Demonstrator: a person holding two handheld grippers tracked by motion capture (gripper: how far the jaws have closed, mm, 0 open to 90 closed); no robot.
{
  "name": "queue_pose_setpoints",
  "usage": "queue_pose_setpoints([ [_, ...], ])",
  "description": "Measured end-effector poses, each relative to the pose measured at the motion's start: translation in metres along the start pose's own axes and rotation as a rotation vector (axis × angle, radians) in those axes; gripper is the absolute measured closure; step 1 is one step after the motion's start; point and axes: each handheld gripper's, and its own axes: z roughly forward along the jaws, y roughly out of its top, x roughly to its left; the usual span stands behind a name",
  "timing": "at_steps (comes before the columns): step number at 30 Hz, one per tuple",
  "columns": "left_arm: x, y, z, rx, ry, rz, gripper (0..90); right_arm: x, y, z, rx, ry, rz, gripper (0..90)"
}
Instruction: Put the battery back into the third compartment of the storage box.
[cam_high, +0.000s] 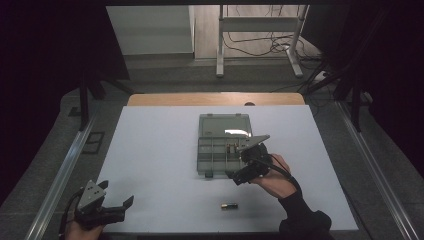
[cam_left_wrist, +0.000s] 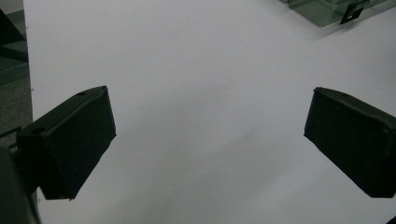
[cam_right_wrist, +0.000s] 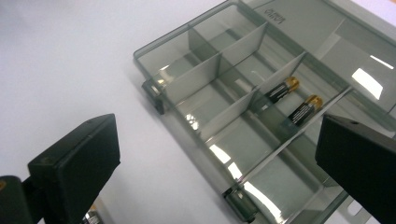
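My right hand-held gripper (cam_high: 248, 162) hangs wide and empty over the organizer box (cam_right_wrist: 261, 116) — I'd drop back for the loose battery (cam_high: 229, 205); left hand-held gripper (cam_high: 107, 207) wide, idle.

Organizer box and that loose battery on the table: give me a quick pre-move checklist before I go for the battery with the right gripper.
1. Organizer box lid open, compartments reachable: ok.
2. Two batteries already lie side by side in one compartment, with room beside them: ok.
3. Loose battery lies flat on the white table near the front edge, nothing touching it: ok.
4. Right gripper jaws wide apart and holding nothing: ok.
5. Right gripper lined up over the loose battery: not ok; it hovers at the box's front right corner.
6. Left gripper open, parked at the near left corner, out of the path: ok.
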Motion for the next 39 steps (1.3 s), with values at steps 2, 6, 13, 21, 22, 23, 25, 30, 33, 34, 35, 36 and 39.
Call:
queue_pose_setpoints([
  [2, 0.000, 0.000, 0.000, 0.000, 0.000, 0.000, 2.3, 0.003, -0.002, -0.001, 0.003, 0.004, -0.003, 0.1],
  [6, 0.000, 0.000, 0.000, 0.000, -0.001, 0.000, 2.3, 0.008, -0.004, -0.004, 0.009, 0.016, -0.005, 0.8],
  [13, 0.000, 0.000, 0.000, 0.000, -0.001, 0.001, 2.3, 0.017, -0.010, -0.006, 0.037, 0.027, -0.011, 1.5],
  [21, 0.000, 0.000, 0.000, -0.001, -0.001, 0.002, 2.3, 0.027, -0.015, -0.006, 0.062, 0.037, -0.027, 1.6],
  [22, 0.000, 0.000, 0.000, -0.001, -0.001, 0.002, 2.3, 0.029, -0.016, -0.006, 0.069, 0.043, -0.029, 1.6],
  [23, 0.000, 0.000, 0.000, -0.001, -0.001, 0.002, 2.3, 0.031, -0.017, -0.006, 0.076, 0.045, -0.030, 1.5],
  [25, 0.000, 0.000, 0.000, -0.001, -0.001, 0.002, 2.3, 0.034, -0.019, -0.005, 0.090, 0.048, -0.036, 2.1],
  [30, 0.000, 0.000, 0.000, -0.001, -0.001, 0.003, 2.3, 0.041, -0.025, -0.003, 0.114, 0.067, -0.028, 7.9],
  [33, -0.001, 0.000, 0.000, 0.000, -0.001, 0.005, 2.3, 0.044, -0.030, -0.002, 0.127, 0.080, -0.020, 13.3],
  [34, -0.001, 0.000, 0.000, 0.000, -0.001, 0.005, 2.3, 0.045, -0.032, -0.001, 0.130, 0.082, -0.026, 15.4],
  [35, -0.001, 0.000, 0.000, 0.000, 0.000, 0.006, 2.3, 0.047, -0.033, -0.001, 0.134, 0.087, -0.029, 17.6],
  [36, -0.001, 0.000, 0.000, 0.000, -0.001, 0.006, 2.3, 0.048, -0.035, 0.000, 0.139, 0.090, -0.034, 20.4],
  [39, -0.001, 0.000, 0.000, 0.000, 0.000, 0.006, 2.3, 0.054, -0.038, 0.003, 0.181, 0.122, -0.043, 31.7],
])
